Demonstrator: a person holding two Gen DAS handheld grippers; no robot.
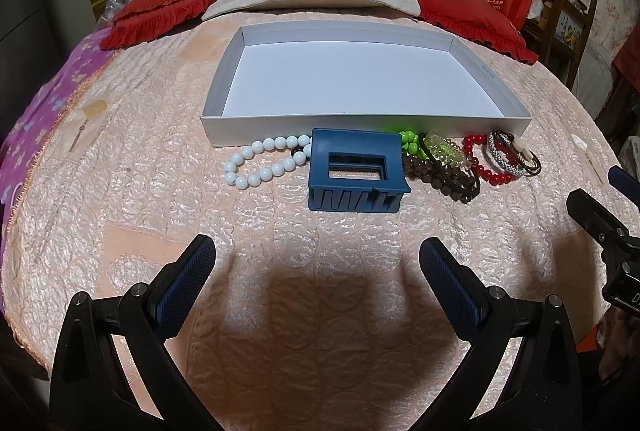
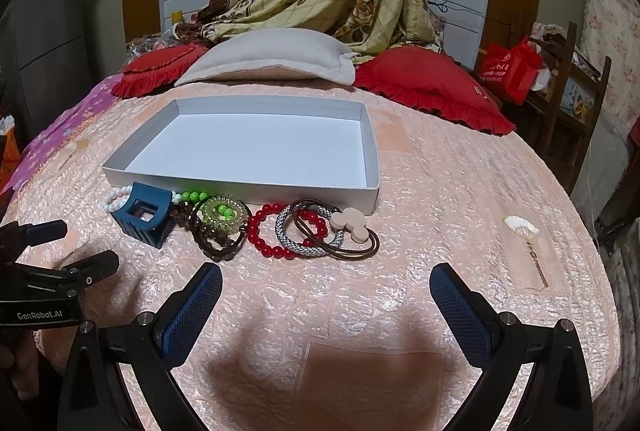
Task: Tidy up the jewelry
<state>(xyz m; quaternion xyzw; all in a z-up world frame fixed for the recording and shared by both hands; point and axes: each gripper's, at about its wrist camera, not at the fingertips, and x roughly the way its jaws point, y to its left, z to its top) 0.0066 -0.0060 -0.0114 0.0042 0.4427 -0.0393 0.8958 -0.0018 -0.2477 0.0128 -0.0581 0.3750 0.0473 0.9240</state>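
Jewelry (image 2: 240, 227) lies in a row on the bedspread (image 2: 440, 191), against the white tray's (image 2: 240, 183) near wall. Your left gripper (image 1: 316, 263) and right gripper (image 2: 326, 291) hover spread wide, holding and touching nothing.

Left gripper (image 1: 318, 255) fingers spread, empty; blue hair claw (image 1: 356, 171) before white tray (image 1: 360, 121).
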